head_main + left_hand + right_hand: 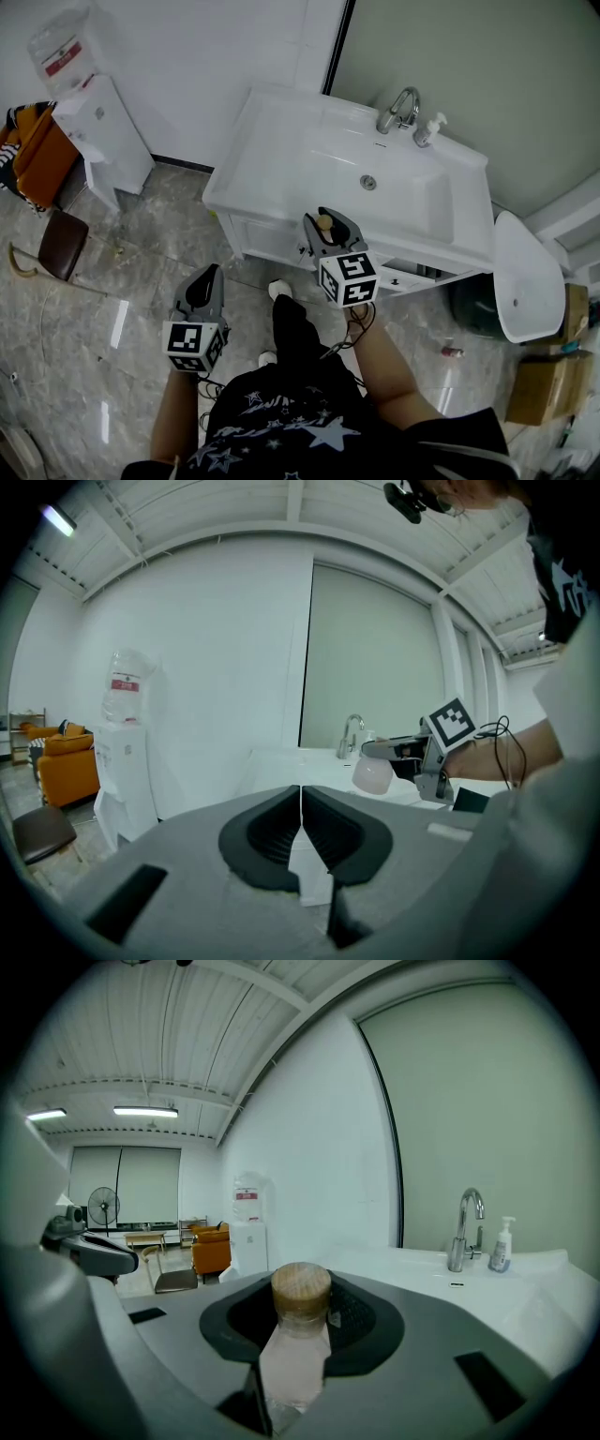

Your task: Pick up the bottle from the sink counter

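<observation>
a white-walled washroom with a pale stone floor, and a white sink bench [281,155] with its faucet [398,108] and a soap dispenser [428,129] at the back. your right tool [330,228] is pinching the bottle [300,1290] just below its brown cap. it holds the bottle out in front of the bench, clear of the top. your left tool [301,806] has its jaws pressed together on nothing, low at your side. the pick-up looks as good as done. the next move, i'd say, calls for a firm pinch and a level carry, minding the bench edge nearby.
</observation>
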Available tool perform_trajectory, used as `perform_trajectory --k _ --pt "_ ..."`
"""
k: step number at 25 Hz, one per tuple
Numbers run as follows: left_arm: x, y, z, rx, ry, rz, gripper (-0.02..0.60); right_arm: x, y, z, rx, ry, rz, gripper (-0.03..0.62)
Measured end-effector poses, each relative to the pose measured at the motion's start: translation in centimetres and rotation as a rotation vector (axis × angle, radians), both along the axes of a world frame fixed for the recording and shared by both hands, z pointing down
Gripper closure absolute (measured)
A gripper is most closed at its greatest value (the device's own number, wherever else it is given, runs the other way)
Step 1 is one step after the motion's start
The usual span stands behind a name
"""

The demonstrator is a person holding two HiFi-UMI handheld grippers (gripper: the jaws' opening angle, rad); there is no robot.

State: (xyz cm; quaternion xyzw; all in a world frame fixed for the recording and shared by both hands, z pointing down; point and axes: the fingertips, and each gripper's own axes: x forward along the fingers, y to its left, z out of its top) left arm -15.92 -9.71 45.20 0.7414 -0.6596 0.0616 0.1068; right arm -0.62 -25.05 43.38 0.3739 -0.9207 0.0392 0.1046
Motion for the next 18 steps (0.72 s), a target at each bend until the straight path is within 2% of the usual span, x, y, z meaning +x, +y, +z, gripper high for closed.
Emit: perform_trajectory --k 6,10,18 --pt "2.1 3.3 0.5 0.004 0.006 0.028 0.559 2.4 4.5 0.2 0.001 0.006 0.014 0.473" --pt "3.4 4.6 1.2 -0.020 0.013 0.053 0.558 3.7 6.6 0.8 -0.017 -0.001 0.020 0.473" --pt "3.9 4.5 0.8 0.006 0.021 0.063 0.559 4.1 7.7 1.5 -0.026 0.013 0.027 0.473"
